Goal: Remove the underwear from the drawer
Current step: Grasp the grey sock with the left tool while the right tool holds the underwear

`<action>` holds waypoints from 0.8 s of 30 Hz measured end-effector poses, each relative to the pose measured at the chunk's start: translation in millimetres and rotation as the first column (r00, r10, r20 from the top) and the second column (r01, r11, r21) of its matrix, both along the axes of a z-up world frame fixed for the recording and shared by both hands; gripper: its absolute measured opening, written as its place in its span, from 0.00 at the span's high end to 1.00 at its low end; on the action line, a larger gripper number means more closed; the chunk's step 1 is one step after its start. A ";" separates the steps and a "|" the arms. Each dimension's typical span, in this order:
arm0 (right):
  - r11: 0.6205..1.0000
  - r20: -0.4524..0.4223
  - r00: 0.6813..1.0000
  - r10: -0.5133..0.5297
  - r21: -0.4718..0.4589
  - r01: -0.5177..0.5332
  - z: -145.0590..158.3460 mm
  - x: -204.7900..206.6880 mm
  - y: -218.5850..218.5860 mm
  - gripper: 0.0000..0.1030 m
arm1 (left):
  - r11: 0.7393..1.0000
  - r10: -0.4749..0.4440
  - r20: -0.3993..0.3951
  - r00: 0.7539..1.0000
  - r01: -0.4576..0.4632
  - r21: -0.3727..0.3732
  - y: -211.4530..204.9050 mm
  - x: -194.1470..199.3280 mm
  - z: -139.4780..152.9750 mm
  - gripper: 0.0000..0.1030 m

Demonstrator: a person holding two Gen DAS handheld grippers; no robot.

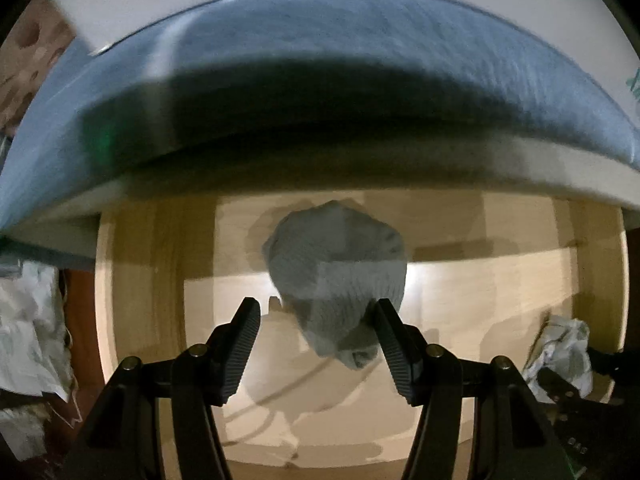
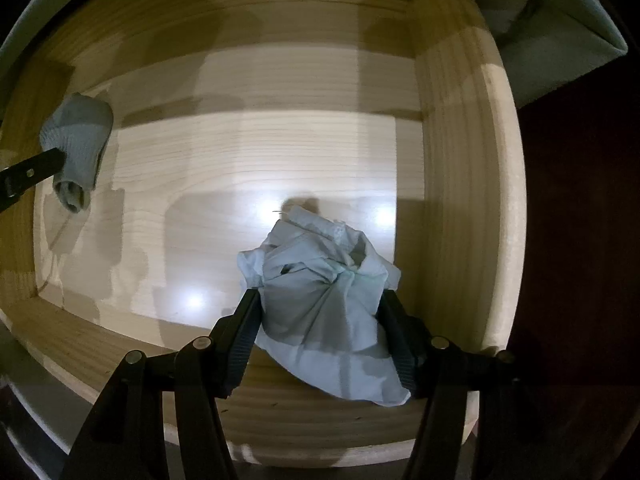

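Note:
The wooden drawer (image 2: 460,200) stands pulled out below me. My right gripper (image 2: 319,293) is shut on a crumpled pale blue piece of underwear (image 2: 320,300), which bulges between both pads and hangs over the drawer's front wall. The same cloth (image 1: 560,348) shows at the right edge of the left wrist view. A grey ribbed rolled garment (image 1: 336,272) sits at the drawer's left end. My left gripper (image 1: 316,302) is open over it: the right finger (image 1: 390,340) touches its edge, while a gap shows beside the left one. In the right wrist view the garment (image 2: 78,140) lies beside a left finger (image 2: 32,172).
A blue mattress edge (image 1: 320,60) overhangs the back of the drawer (image 1: 480,288). Crumpled white material (image 1: 28,320) lies outside the drawer on the left. Dark reddish floor (image 2: 580,240) runs along the drawer's right side.

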State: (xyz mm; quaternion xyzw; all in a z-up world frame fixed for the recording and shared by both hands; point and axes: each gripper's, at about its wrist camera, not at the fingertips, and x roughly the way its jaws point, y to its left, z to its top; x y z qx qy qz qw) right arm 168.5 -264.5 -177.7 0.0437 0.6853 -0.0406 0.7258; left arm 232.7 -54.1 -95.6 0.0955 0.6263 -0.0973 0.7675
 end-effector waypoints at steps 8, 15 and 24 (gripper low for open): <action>1.000 -0.001 1.000 0.003 0.003 -0.003 6.0 1.7 -1.2 0.44 | 0.998 -0.060 -0.053 0.997 0.061 0.018 -10.7 8.1 -17.2 0.45; 1.000 -0.002 1.000 0.004 0.004 -0.004 6.9 3.1 -1.5 0.43 | 0.994 -0.098 -0.057 0.994 0.100 0.037 -11.5 8.8 -17.7 0.69; 1.000 -0.005 1.000 0.002 -0.002 -0.002 1.9 2.5 -0.1 0.43 | 0.980 -0.154 -0.150 0.977 0.170 0.105 -7.0 5.9 -19.8 0.71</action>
